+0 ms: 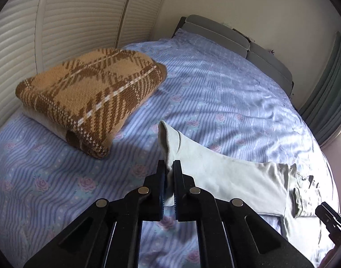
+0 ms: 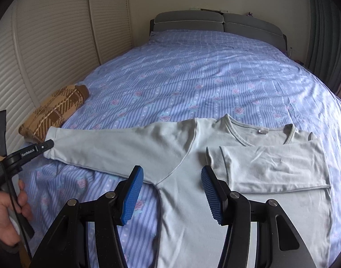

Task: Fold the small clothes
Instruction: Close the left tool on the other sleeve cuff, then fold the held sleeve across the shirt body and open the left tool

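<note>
Shirt (image 2: 186,151) smooth matt cloth; blanket (image 1: 90,96) coarse knit; bedsheet (image 2: 192,78) faintly glossy cloth

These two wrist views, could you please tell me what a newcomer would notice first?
A pale grey long-sleeved top lies across the near part of the flowered blue bedsheet, one sleeve already folded over its chest. The left tongs pinch the other sleeve's cuff. A folded brown plaid blanket sits by the louvred doors.
</note>
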Available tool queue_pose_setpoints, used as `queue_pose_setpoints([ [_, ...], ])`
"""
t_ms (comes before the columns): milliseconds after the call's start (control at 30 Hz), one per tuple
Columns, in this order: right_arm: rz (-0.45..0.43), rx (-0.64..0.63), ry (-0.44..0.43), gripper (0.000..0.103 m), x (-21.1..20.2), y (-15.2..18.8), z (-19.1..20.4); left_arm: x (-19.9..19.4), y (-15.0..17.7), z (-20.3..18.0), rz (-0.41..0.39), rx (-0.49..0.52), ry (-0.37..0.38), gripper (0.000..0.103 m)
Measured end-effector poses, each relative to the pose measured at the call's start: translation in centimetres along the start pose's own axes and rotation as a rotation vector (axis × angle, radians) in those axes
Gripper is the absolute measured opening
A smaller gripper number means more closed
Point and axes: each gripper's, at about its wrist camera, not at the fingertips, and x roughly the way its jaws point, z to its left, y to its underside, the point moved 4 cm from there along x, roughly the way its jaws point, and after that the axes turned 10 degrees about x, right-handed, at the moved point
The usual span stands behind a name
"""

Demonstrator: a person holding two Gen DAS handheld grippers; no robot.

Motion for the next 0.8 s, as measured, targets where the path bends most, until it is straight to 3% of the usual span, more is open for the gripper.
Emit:
queue_pose_setpoints([
  [167, -0.046, 0.032, 0.009, 0.054, -2.6, -1.1, -2.9, -2.9, -2.4, -4.9, -0.042, 0.058, 0.043, 0.008],
  [400, -0.087, 0.112, 0.055, 0.055, -6.1, -2.2, -9.8, -5.5, -4.3, -15.3, -0.063, 0.189, 0.106, 0.008],
  [800, -0.128, 0.257, 0.149, 0.055, -11.6, -2.0, -24.8, -5.3, -2.5, -36.3, -0.025, 0.391, 0.272, 0.008],
])
